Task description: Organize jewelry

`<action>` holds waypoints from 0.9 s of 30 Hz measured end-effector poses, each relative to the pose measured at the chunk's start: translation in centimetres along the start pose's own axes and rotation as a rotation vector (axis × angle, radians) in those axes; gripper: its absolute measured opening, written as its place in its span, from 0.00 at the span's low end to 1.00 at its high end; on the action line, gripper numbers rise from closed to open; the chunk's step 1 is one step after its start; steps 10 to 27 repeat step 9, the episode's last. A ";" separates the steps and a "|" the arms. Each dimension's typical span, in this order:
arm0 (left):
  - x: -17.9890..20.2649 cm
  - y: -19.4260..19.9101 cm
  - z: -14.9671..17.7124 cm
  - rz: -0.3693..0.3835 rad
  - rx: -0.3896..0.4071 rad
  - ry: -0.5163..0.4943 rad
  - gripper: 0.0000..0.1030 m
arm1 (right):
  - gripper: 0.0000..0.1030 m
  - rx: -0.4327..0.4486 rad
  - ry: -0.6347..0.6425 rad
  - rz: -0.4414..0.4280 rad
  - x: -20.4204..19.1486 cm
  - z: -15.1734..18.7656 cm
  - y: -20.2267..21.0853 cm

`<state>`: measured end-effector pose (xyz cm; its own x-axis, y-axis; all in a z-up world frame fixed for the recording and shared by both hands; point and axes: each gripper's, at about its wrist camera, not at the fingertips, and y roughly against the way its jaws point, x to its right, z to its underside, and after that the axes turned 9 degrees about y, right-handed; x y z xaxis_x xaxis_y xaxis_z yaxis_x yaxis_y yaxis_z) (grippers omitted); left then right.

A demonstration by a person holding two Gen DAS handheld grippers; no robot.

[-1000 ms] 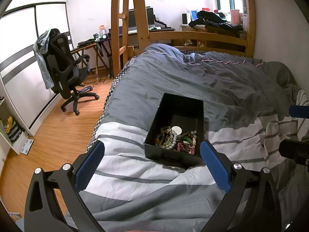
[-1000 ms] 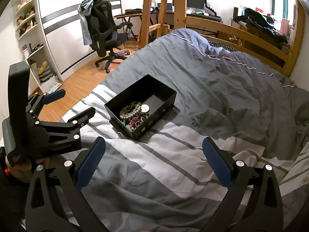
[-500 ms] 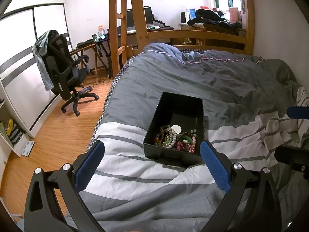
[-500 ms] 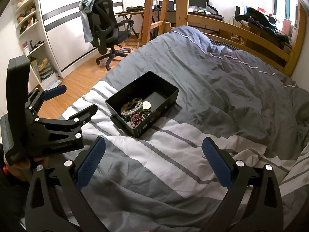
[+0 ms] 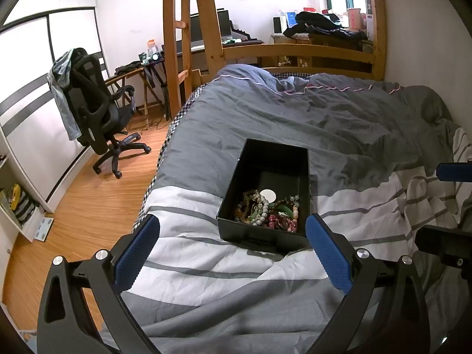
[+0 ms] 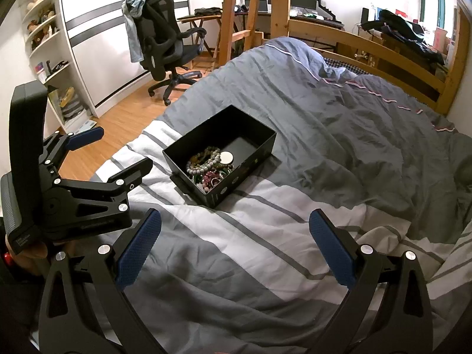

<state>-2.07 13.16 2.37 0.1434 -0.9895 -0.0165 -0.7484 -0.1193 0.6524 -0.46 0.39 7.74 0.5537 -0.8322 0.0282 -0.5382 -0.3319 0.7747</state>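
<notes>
- Black open-topped box (image 5: pixel 267 177), rectangular, stood on the grey-and-white striped duvet (image 5: pixel 206 262) of a wooden-framed bed, near the edge toward the floor.
- Jewelry (image 5: pixel 267 211): beaded bracelets in pale grey, amber, green and pink-red, with one round white disc (image 5: pixel 268 195), lay in a tangled heap at the box's near end; the far half of the box floor showed bare. No piece was seen on the duvet outside the box.
- Left gripper (image 5: pixel 233 252): blue-padded fingers spread wide, holding nothing, its right pad (image 5: pixel 327 253) just beside the box's near right corner. Against the views from a second before, the box sat slightly larger and lower between the fingers, so this gripper had edged a little closer; the change was small.
- Right gripper (image 6: pixel 234 247): fingers likewise spread wide and empty, above bare duvet, well apart from the box. Its view showed the box marginally nearer than a second before.
- Box and contents: no shift detected across the three moments; heap and disc kept the same places.
- Bearing on the task: both tools had drifted toward the box without contact. The jewelry lay gathered but unsorted in one container; the scene would fit either pieces collected into the box or a heap awaiting sorting, and the pictures did not settle which.
- Surroundings: office chair (image 6: pixel 165 41) and desk (image 5: pixel 129 73) beyond the bed, unchanged.
</notes>
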 end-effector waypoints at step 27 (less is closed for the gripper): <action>-0.4 -0.1 -0.1 0.003 -0.003 -0.005 0.94 | 0.96 -0.006 0.004 -0.009 0.1 0.2 -0.4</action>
